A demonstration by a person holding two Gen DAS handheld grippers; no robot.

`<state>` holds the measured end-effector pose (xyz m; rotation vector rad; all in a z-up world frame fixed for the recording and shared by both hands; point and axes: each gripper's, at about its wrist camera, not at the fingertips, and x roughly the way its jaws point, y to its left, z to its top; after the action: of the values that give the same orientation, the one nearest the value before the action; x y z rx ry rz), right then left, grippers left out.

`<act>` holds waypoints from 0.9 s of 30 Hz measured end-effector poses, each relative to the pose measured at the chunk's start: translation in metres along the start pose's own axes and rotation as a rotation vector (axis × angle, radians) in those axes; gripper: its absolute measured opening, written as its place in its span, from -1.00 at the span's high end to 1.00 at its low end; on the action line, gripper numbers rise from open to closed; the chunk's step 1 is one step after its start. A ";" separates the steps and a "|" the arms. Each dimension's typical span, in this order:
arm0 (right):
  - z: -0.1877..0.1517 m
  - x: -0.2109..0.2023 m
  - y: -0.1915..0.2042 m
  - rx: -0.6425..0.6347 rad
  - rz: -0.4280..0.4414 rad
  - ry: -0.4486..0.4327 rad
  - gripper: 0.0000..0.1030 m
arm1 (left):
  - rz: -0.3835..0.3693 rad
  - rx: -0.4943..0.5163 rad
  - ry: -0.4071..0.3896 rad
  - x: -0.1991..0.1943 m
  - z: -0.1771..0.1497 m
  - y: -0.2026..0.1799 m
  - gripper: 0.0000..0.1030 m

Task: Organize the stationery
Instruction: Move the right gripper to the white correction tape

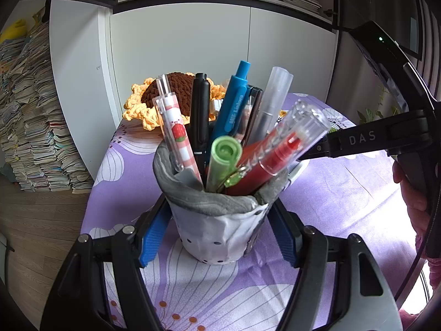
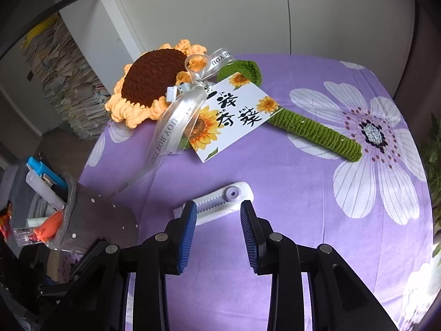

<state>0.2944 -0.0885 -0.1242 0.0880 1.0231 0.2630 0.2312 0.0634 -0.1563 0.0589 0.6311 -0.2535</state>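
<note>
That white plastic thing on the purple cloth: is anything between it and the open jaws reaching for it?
Nothing visible. The white correction tape lies on bare tablecloth just ahead of the right gripper, whose jaws are open. The crocheted sunflower lies farther back.

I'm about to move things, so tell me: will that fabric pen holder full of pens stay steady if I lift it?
Probably squashy: the pen holder has soft, wrinkled fabric walls, so the left tongs straddling it may dent them. Likely top-heavy too: tall pens such as the blue pen lean outward well above the rim, so it could tip.
</note>
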 end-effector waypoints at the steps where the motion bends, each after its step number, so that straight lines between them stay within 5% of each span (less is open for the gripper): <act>1: 0.002 0.002 0.006 -0.017 0.006 -0.007 0.35 | 0.000 0.000 0.000 0.000 0.000 0.000 -0.34; 7: 0.014 0.017 0.026 -0.070 0.087 -0.040 0.35 | 0.000 0.000 0.000 0.000 0.000 0.000 -0.34; 11: 0.015 0.038 0.030 -0.049 0.191 0.075 0.35 | 0.000 0.000 0.000 0.000 0.000 0.000 -0.34; 15: 0.010 0.039 0.023 -0.010 0.171 0.116 0.35 | 0.000 0.001 0.000 -0.001 0.000 0.001 -0.34; 18: 0.001 0.037 0.008 0.054 0.077 0.252 0.36 | 0.000 0.001 0.000 0.000 0.000 0.001 -0.34; 20: -0.005 0.025 -0.008 0.099 0.059 0.269 0.36 | 0.001 0.001 0.000 -0.001 0.001 0.001 -0.34; 27: -0.006 -0.034 -0.022 -0.030 -0.066 0.015 0.36 | 0.002 0.002 0.000 -0.002 0.001 0.002 -0.34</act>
<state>0.2766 -0.1185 -0.1038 0.0251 1.0348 0.2195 0.2310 0.0655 -0.1547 0.0611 0.6311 -0.2525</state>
